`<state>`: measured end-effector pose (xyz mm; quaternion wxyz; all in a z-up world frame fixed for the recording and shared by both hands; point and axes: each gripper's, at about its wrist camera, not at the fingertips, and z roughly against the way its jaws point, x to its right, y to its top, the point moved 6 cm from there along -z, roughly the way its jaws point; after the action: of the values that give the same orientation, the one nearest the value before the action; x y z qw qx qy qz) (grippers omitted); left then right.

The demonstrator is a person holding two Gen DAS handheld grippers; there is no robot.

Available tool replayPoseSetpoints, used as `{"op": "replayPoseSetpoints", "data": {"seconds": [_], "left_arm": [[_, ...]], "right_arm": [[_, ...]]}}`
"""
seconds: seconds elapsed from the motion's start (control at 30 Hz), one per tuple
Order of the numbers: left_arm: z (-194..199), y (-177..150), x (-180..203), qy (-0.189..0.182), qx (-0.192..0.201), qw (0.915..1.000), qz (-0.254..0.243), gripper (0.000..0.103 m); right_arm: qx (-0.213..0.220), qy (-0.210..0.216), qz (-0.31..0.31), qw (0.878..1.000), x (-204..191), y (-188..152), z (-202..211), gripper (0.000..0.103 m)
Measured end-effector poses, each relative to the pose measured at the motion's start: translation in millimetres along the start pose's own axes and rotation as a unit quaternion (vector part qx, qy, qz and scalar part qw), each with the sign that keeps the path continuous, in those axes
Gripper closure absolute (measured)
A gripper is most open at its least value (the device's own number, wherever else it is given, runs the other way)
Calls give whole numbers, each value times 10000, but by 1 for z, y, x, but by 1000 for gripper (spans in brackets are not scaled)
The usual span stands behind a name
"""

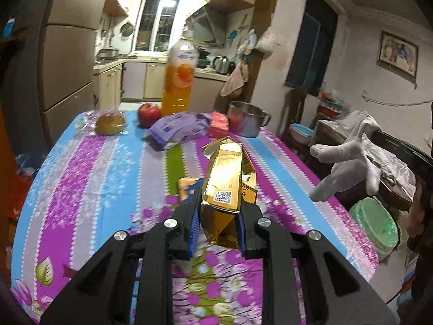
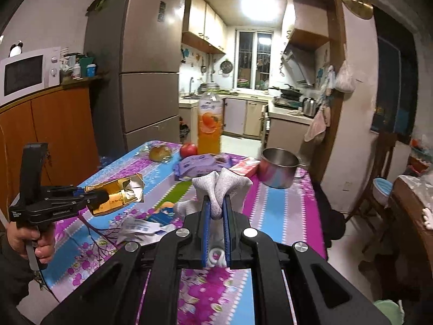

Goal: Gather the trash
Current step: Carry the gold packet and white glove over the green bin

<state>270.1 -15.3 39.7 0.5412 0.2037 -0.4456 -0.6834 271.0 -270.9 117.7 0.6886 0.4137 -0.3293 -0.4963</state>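
Holding a gold box (image 1: 226, 187), the left gripper (image 1: 219, 216) has its jaws pinched on the lower part of the carton, which sits lifted off the bench (image 1: 89, 178). Box looks like thin foil card, already crumpled and torn open at the top: light, easily crushed, a bit slick on the foil face. Judging by that, a grip across the flat side panels near the base is the safest hold; the ragged top flap would just fold.

Right gripper (image 2: 216, 211) is closed narrow on a white glove (image 2: 219, 187), soft knit fabric bunched between the blue pads, cuff hanging down behind the pads and fingers flopping forward. It weighs next to nothing and drapes, so it should not slip, but loose fingers could snag on things. In the left view the glove (image 1: 349, 162) hangs out past the bench's right edge.

From the right view, the box (image 2: 116, 195) juts out of the left gripper (image 2: 94, 197), above the bench's left half.

More trash on the bench: a paper wrapper (image 2: 138, 227) lies flat just under the box, near the right gripper, plus an orange scrap (image 1: 186, 185) touching the cloth beside the left gripper. Both thin and flat, hard to pinch; an edge pick is likely needed.
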Motion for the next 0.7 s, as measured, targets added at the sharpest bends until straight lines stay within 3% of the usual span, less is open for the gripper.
{"op": "replayPoseSetpoints", "data": {"seconds": [0.33,0.7], "left_arm": [[-26,12,89,-608,-2,9972,-432,82],[-60,15,196,-1405,-135,9868,-790,82]], "right_arm": [[-15,-688,-278,9972,71,-6,58,93],[-95,-1481,-612,9870,157,-35,134,93]]}}
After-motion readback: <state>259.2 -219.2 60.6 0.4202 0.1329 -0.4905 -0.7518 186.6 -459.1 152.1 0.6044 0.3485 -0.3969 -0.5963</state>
